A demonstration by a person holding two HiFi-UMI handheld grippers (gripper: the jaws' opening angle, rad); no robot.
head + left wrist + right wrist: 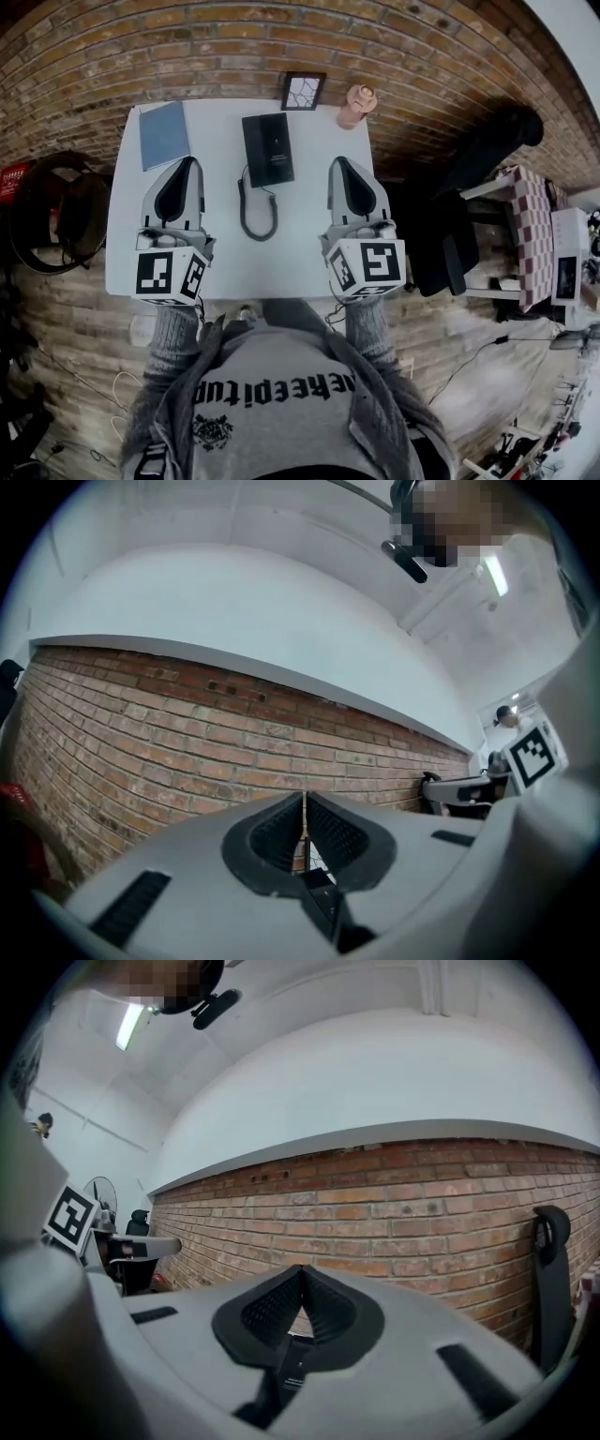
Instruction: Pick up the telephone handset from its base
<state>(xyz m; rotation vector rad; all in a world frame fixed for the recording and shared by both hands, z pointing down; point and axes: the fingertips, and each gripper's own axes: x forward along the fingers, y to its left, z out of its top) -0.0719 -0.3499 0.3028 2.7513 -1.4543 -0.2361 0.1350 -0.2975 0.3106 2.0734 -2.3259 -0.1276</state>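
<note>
While left gripper (191, 167) & right gripper (338, 165) flank the phone (267, 148), both closed & empty, we're prob. just lining up. Nothing's lifted yet.

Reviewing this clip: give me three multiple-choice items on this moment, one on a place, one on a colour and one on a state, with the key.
1. Where does the telephone lie on the table?
A) mid-table, towards the far edge
B) at the near left corner
C) hanging off the right edge

2. What colour is the notebook?
A) red
B) blue
C) green

3. How do the jaws of the left hand-held gripper stand?
A) wide apart
B) shut on a cup
C) shut, with nothing between them

Key:
1 A, the head view shows it just in front of the picture frame at the far edge.
2 B, its cover is plainly blue.
3 C, the left gripper view shows the pads together and nothing between them.
</note>
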